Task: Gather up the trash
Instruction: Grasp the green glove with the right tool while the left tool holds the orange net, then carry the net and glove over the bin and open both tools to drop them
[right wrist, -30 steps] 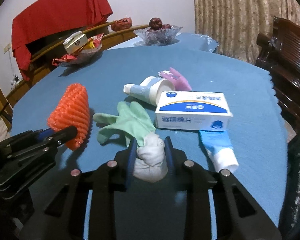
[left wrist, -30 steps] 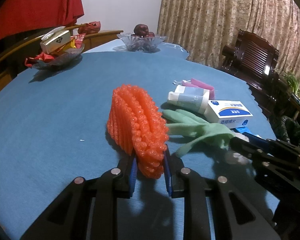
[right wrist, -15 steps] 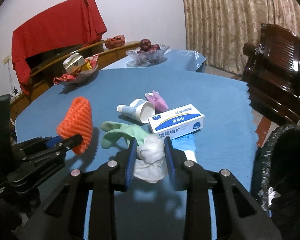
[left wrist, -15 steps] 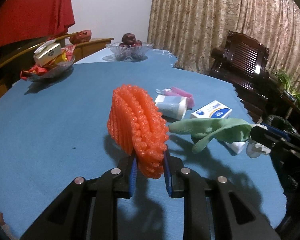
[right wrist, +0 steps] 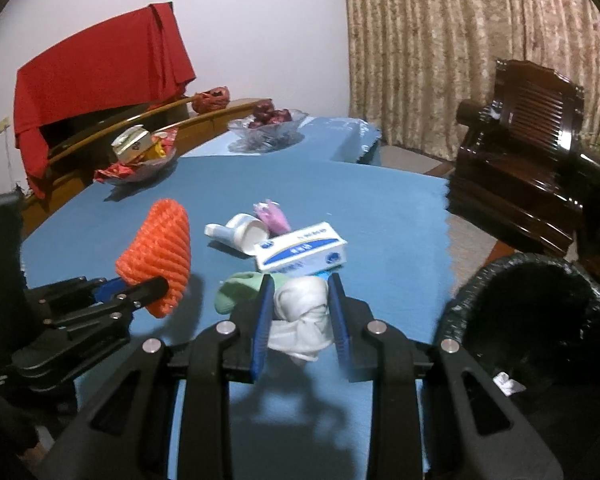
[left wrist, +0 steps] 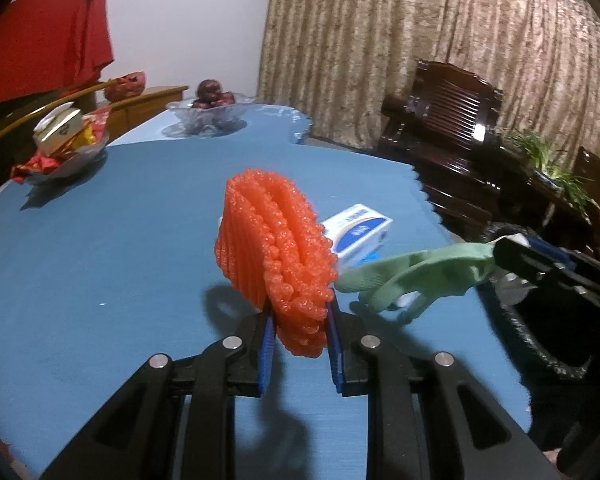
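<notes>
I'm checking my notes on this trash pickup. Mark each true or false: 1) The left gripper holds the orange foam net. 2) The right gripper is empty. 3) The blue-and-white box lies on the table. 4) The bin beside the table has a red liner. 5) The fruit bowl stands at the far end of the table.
1) True: the left gripper is shut on the foam net.
2) False: the right gripper clamps a glove by its white cuff.
3) True: the box lies on the table.
4) False: the bin has a black liner.
5) True: the fruit bowl stands there.
</notes>
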Demonstrator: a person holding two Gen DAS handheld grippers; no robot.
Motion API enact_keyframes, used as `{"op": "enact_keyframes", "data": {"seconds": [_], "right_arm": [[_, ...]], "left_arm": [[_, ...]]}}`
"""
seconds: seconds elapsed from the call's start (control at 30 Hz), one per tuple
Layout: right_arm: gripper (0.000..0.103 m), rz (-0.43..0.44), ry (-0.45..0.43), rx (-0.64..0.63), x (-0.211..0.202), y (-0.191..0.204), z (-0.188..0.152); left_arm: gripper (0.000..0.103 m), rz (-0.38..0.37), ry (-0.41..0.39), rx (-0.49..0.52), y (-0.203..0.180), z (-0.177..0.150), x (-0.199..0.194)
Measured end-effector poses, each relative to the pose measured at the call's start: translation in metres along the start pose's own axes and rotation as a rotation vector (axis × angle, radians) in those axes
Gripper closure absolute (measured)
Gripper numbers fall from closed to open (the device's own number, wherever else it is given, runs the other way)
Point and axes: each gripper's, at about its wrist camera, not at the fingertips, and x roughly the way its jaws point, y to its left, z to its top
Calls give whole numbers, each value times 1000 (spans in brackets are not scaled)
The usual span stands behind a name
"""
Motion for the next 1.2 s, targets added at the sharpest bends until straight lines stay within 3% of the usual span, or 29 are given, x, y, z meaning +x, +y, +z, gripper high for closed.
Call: {"op": "enact_keyframes", "data": {"seconds": [0.13,0.57,0.67,0.87,1.03,1.17,1.2], "right_arm": [[77,-10,42,23,9,-13,-13],[78,16,190,22,41,0,-62],[78,17,189,21,47,0,-69],[63,38,204,16,53,6,-71],[33,55,216,12,63,8,-68],[35,69,246,11,75,9,-69],[47,82,257,4,76,10,-70]], "left_arm": [[80,-25,16,12,-12,-3,4],[80,35,93,18,3,-34,19],[80,41,106,14,5,-39,23],[80,40,118,9,9,-45,27],[80,41,114,-1,13,-43,27],[80,44,112,-4,13,-42,26],[80,44,112,-6,13,-42,26]]}}
